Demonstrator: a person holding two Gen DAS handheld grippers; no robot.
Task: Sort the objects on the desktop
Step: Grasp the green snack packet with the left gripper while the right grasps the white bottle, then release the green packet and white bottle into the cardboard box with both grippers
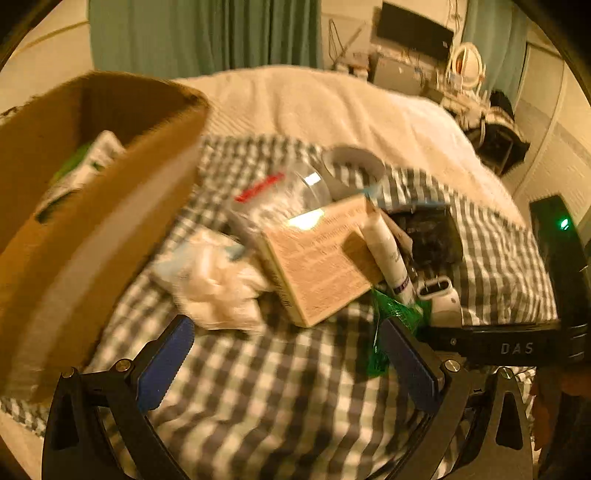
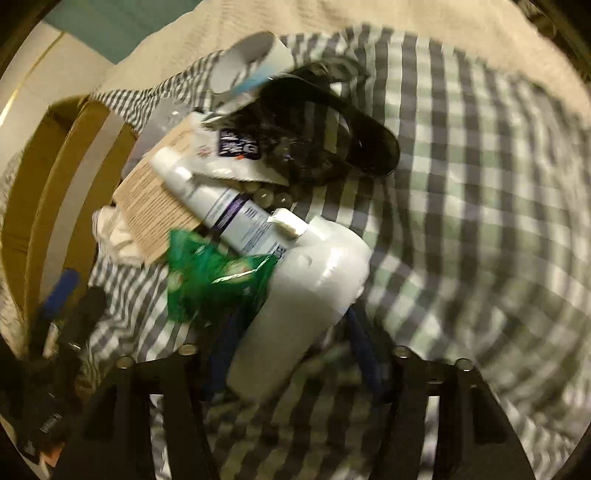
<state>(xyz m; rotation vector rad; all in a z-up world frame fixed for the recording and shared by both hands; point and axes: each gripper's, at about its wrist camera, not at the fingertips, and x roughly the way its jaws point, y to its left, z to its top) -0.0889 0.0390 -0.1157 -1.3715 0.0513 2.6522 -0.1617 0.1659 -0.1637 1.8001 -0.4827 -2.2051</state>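
Right wrist, white device (image 2: 306, 288) between hand-held gripper (image 2: 291, 354)

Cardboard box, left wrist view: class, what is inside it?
Inside the cardboard box, a white-and-green packet leans near the front wall. The tall wall hides the box floor and anything lower.

Green curtain (image 1: 207, 33), bed (image 1: 332, 107), warm light
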